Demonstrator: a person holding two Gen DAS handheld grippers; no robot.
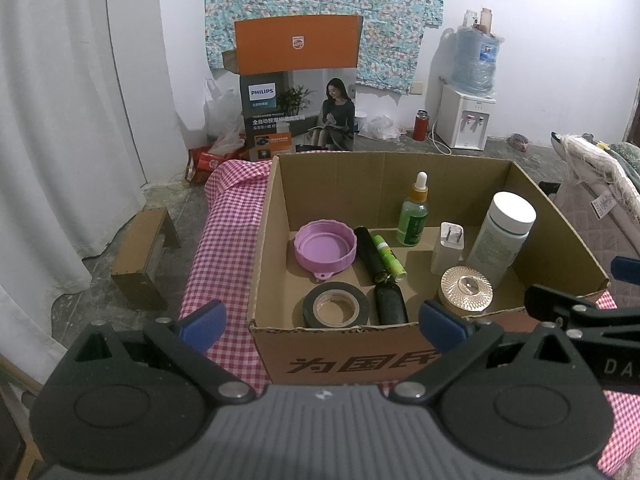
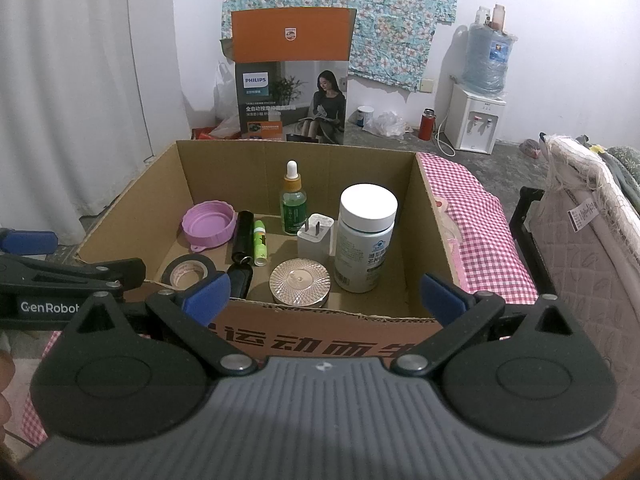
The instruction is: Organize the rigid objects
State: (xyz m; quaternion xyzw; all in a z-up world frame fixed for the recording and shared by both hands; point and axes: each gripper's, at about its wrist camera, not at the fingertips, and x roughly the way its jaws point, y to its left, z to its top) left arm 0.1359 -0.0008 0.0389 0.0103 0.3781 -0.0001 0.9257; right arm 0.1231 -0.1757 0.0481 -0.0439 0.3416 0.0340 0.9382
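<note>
The box [image 2: 304,332] already holds every loose item in sight: a white bottle [image 2: 366,236] upright right of centre, a gold-lidded jar [image 2: 300,282] against the near wall, a white charger [image 2: 315,236] behind it, a dropper bottle [image 2: 293,200] toward the back, a pink lid [image 2: 208,226] at left, a tape roll [image 2: 188,272] at lower left, and a black tube [image 2: 243,236] and green tube [image 2: 260,242] lying side by side with their long axes running from near to far.

The right gripper [image 2: 324,292] hangs at the near wall, spread wide and empty; in its view the jar sits almost dead centre between the fingers, just beyond the wall, with the white bottle a little to the right. The left gripper [image 1: 320,320] is likewise wide open and holding nothing; in its view the tape roll [image 1: 335,305] and a dark object [image 1: 391,300] lie centred beyond the wall, the jar [image 1: 466,289] at its right finger.

So the right gripper looks better lined up for the jar or bottle, the left for the tape. Either way the reach is forward and down over the wall.
</note>
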